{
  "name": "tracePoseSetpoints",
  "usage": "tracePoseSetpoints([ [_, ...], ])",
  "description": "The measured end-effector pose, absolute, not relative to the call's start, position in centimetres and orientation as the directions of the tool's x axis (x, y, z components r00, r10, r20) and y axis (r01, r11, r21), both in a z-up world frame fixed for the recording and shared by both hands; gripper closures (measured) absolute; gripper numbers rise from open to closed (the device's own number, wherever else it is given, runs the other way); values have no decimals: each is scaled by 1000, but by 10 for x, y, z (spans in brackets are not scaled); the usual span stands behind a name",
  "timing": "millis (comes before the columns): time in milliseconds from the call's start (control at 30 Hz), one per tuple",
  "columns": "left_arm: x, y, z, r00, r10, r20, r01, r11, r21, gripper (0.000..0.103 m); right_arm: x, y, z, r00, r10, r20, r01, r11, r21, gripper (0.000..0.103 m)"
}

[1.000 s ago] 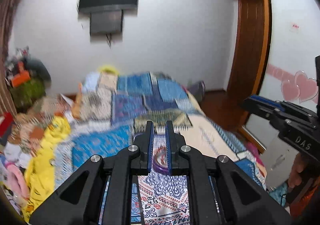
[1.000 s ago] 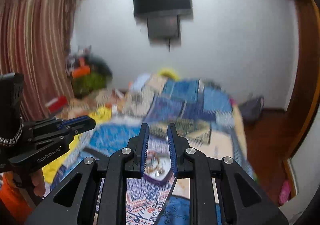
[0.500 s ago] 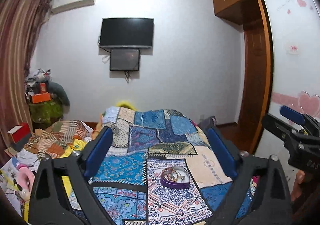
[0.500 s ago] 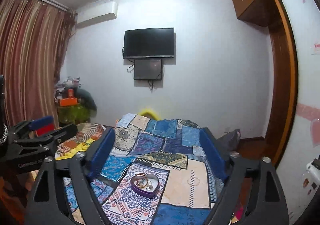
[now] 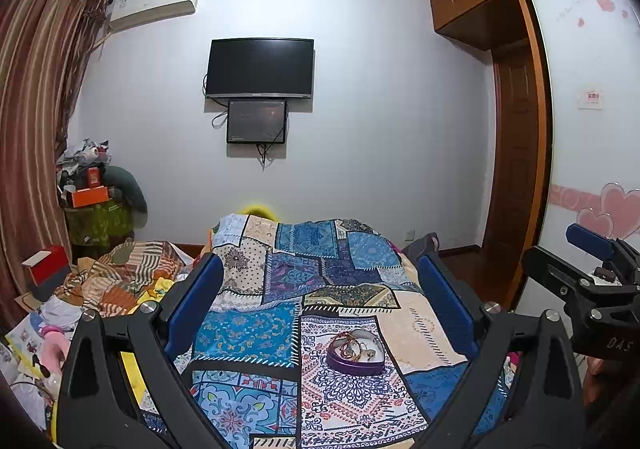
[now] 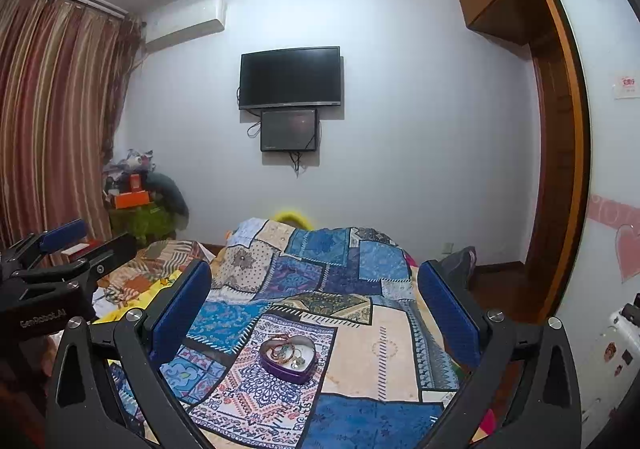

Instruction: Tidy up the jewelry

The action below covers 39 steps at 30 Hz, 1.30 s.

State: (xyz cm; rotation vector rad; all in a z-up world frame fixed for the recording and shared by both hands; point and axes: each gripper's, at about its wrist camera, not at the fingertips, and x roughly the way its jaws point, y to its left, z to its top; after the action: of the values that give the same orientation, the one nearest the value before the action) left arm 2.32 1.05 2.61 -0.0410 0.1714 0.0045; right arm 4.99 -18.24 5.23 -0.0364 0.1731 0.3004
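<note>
Resting on the near part of the bed [image 5: 256, 329], the purple heart-shaped box [image 5: 356, 355] sits on a patchwork quilt [image 5: 320, 277] with a heap of jewelry [image 5: 354, 345] inside it: bangles and smaller pieces, too tangled to tell apart. In the left wrist view the box lies between the jaws of the left gripper [image 5: 318, 305], a little right of their middle and nearer than the blue pads, touching neither. Those jaws stand wide apart and hold nothing. In the right wrist view the same box [image 6: 289, 363] lies between the jaws of the right gripper [image 6: 316, 309], slightly left of their middle, also apart from both pads; these jaws too are spread wide and bare.

Each gripper shows at the edge of the other's view. The right one appears at the far right of the left wrist view, its black body marked "DAS". The left one appears at the left edge of the right wrist view, its body lettered "GenRobot.AI".

On the far wall hang a dark television [image 5: 259, 67] and a smaller dark screen [image 5: 257, 122] just below it; the maker's mark on the television is too small to read. A small red-and-white label [image 5: 591, 99] on the right-hand wardrobe door carries writing that cannot be made out.
</note>
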Motion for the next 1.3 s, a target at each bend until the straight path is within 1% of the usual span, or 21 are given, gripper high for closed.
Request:
tracePoseSetpoints([
  [1300, 27, 2, 18, 982, -8, -187, 2, 999, -35, 4, 53, -186, 52, 930, 301, -211, -305, 952, 15, 1],
])
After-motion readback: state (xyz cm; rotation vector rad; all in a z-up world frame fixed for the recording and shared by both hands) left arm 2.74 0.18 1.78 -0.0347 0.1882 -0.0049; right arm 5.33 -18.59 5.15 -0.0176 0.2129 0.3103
